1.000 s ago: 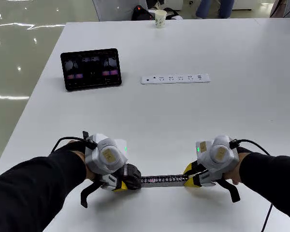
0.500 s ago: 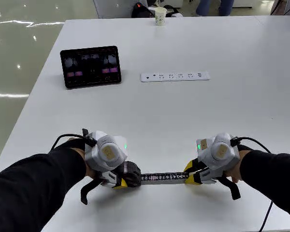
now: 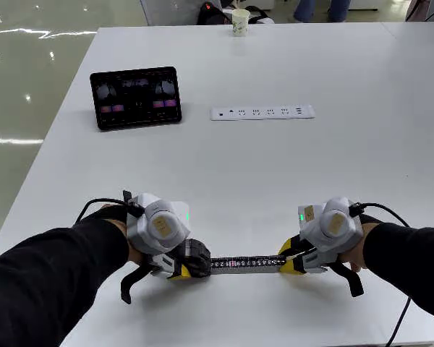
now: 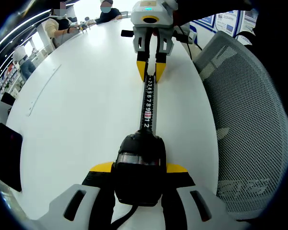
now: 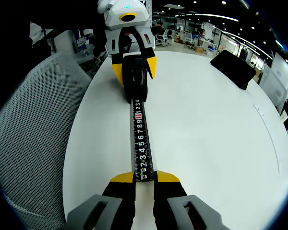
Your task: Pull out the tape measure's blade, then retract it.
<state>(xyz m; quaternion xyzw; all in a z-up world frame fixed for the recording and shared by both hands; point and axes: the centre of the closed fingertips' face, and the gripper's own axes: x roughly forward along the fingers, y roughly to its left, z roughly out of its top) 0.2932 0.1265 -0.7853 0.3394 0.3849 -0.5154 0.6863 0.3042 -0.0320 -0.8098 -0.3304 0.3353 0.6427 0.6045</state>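
My left tool (image 3: pixel 182 270) is clamped around the black tape measure case (image 3: pixel 196 258), which sits on the white table (image 3: pixel 275 173) near its front edge. My right tool (image 3: pixel 290 264) pinches the free end of the blade (image 3: pixel 246 262) between its yellow tips; the blade runs straight between the two tools, low over the table. A tablet (image 3: pixel 136 97) and power strip (image 3: pixel 262 113) lie well apart, further back.

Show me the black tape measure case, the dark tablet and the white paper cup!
black tape measure case (image 4: pixel 140 165), left gripper view, its top face.
dark flat tablet (image 3: pixel 136 99), head view, centre of its screen.
white paper cup (image 3: pixel 240 23), head view, its side wall.
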